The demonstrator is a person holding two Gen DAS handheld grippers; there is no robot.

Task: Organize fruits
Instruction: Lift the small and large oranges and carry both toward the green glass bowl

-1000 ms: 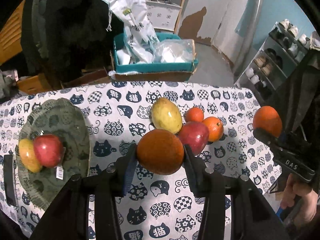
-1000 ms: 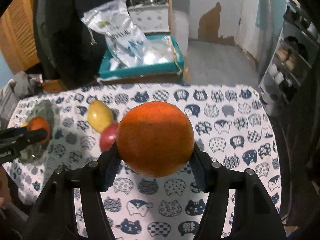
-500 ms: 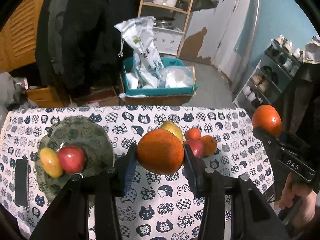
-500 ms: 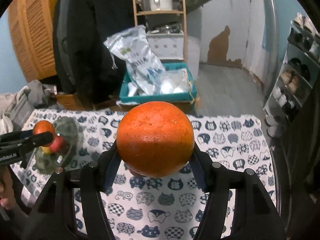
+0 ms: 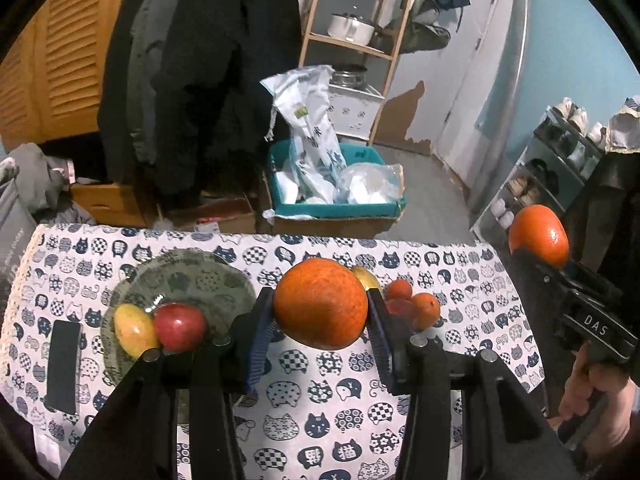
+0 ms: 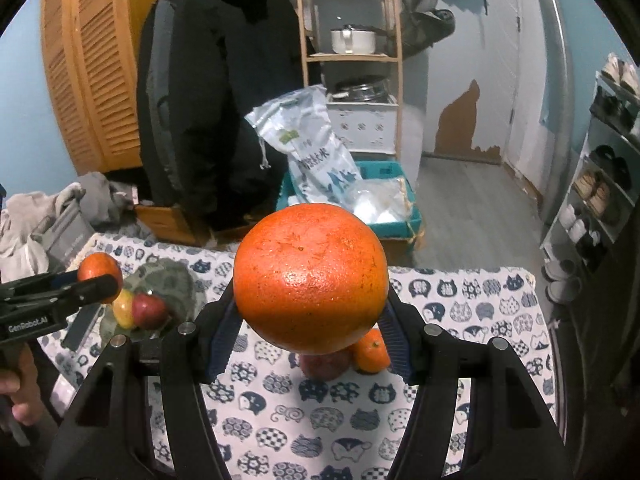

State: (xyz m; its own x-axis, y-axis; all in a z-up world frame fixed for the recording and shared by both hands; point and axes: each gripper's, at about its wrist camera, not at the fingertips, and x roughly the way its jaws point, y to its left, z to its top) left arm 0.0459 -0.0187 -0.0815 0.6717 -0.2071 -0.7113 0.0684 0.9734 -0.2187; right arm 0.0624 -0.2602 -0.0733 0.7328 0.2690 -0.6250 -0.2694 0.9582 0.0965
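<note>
My left gripper is shut on a large orange, held high above the cat-print table. My right gripper is shut on another large orange; it also shows at the right of the left wrist view. A green glass plate at the left holds a yellow mango and a red apple. Behind my left orange lie a mango, small oranges and a partly hidden red apple.
A black phone lies left of the plate. Beyond the table stand a teal crate with plastic bags, a wooden shelf, a hanging black coat and a shoe rack.
Both grippers have risen and pulled back with their oranges; the table and fruits look smaller and lower, and more of the room shows.
</note>
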